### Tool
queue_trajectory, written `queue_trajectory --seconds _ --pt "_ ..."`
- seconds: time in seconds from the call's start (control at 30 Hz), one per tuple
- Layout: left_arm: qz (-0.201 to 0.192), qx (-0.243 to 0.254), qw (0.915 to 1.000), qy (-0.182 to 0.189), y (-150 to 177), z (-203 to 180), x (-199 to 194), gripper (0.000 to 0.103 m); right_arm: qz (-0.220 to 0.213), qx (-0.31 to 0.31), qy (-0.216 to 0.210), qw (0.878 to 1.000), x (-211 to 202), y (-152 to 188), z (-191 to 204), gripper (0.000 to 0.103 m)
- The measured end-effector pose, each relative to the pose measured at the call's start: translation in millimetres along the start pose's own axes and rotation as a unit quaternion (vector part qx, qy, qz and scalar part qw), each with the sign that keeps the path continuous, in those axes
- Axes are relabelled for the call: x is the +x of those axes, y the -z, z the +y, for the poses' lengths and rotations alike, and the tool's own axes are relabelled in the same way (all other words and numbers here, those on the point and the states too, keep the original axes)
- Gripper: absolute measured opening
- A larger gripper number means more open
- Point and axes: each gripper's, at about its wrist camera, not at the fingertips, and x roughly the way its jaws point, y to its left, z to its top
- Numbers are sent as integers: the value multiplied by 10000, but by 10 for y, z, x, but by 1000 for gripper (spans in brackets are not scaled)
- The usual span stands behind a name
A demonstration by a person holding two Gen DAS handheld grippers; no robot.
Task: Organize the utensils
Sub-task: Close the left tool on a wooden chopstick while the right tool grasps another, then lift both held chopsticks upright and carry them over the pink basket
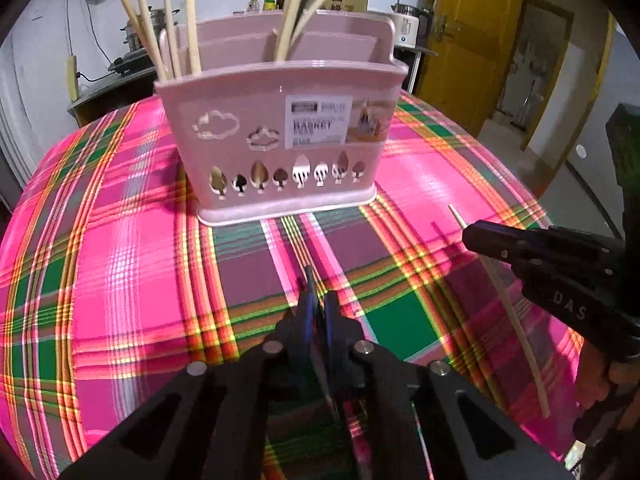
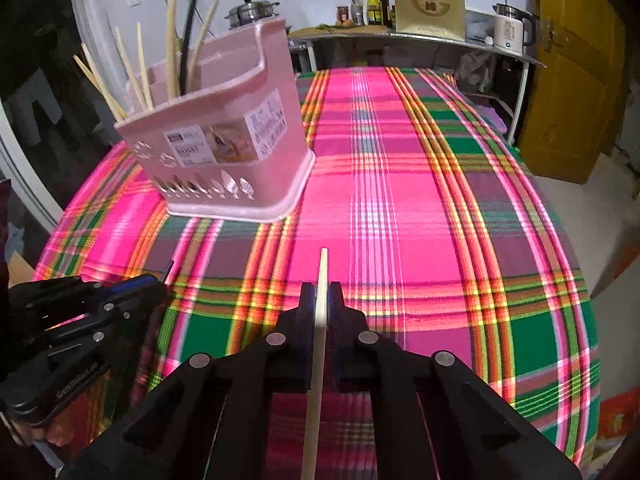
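Left wrist view: left gripper (image 1: 317,300) pinching thin dark stick, likely chopstick; basket (image 1: 280,136) ahead on cloth (image 1: 120,260). Risk: slim stick slips or twists.

Right wrist view: right gripper (image 2: 322,300) clamps pale chopstick (image 2: 320,320), tip forward; basket far left. Risk: long tail swings, tip misses compartment.

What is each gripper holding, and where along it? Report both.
Right gripper: shut on a pale chopstick, gripped near its front end. Left gripper: shut on a thin dark stick, near its tip.
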Motion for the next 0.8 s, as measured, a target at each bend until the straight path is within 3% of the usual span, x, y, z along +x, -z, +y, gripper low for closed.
queue_trajectory --seconds 0.3,0.8 --pt "-469 61 9988 83 -223 28 -436 6 -500 -26 -275 9984 -433 -172 105 6" --pt "-1160 112 9930 214 -409 34 -1087 5 -1082 -199 -392 9932 -923 -313 253 6"
